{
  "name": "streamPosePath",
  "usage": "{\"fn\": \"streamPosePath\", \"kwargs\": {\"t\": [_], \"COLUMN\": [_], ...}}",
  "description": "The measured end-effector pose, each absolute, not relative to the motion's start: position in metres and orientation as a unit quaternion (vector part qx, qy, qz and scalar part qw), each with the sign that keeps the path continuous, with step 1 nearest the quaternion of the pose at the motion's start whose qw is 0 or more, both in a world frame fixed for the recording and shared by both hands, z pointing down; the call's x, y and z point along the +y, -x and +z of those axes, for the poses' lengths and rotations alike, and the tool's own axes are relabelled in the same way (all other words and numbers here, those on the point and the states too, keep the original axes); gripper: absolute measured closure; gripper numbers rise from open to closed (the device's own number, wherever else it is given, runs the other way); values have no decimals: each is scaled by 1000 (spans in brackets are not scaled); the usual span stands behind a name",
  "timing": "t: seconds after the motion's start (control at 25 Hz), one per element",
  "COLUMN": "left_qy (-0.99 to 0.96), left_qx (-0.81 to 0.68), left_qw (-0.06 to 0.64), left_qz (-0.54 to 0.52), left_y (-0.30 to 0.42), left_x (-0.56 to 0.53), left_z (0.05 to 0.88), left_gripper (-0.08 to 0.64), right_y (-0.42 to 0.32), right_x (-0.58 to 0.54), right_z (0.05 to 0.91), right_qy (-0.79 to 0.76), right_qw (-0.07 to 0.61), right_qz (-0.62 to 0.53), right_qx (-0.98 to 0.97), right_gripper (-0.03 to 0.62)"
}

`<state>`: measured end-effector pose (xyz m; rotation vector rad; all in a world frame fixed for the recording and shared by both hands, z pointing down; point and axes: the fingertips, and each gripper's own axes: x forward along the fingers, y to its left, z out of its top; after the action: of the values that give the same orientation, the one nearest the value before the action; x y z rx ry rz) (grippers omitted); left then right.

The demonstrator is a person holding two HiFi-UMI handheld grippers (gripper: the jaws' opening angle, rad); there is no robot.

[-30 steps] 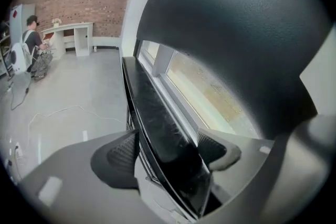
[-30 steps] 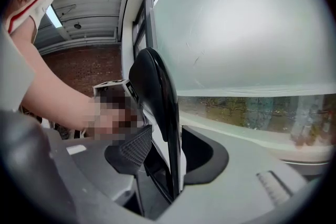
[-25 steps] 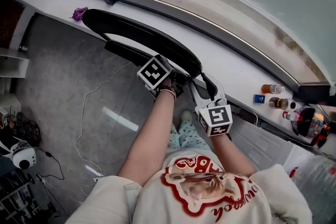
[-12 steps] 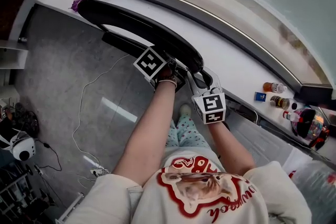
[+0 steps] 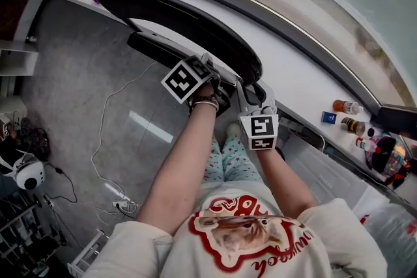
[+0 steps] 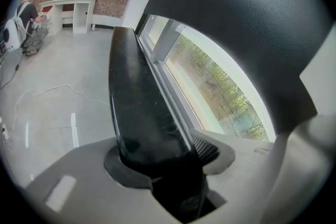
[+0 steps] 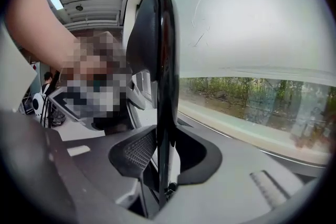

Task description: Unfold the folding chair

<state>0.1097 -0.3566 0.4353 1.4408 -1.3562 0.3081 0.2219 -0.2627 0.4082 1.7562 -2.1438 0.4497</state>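
Note:
The black folding chair stands folded against the white window sill (image 5: 293, 75). Its curved backrest (image 5: 189, 19) lies above the narrower seat panel (image 5: 159, 49). My left gripper (image 5: 210, 68) reaches the chair from below, and its jaws are shut on the glossy seat panel (image 6: 142, 107), which fills the gap between them (image 6: 168, 165). The backrest (image 6: 236, 34) looms at the upper right of that view. My right gripper (image 5: 251, 93) is at the chair's right end. Its jaws have just been closing around the backrest's thin edge (image 7: 165, 60). That edge stands between them (image 7: 163, 165), and a sliver of gap shows at the right pad.
A white cable (image 5: 104, 140) runs over the grey floor to a power strip (image 5: 120, 205). Bottles (image 5: 345, 106) stand on the sill at the right. The person's slippered feet (image 5: 229, 132) are just below the chair. Shelves line the left edge (image 5: 16, 68).
The right gripper has come down to the chair's right end, with the backrest's edge now between its jaws. The left gripper has stayed on the seat panel.

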Motion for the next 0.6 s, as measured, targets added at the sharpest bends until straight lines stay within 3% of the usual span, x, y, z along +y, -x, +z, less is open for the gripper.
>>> {"fn": "streamPosePath", "kwargs": {"t": [0.6], "left_qy": [-623], "left_qx": [-564], "left_qw": [537], "left_qz": [80], "left_y": [-80], "left_x": [-329], "left_z": [442], "left_gripper": [326], "right_y": [-219], "right_x": [-263], "right_z": [473], "right_qy": [-619], "right_qw": [162], "right_qz": [199], "right_qx": [-742], "right_gripper": [471]}}
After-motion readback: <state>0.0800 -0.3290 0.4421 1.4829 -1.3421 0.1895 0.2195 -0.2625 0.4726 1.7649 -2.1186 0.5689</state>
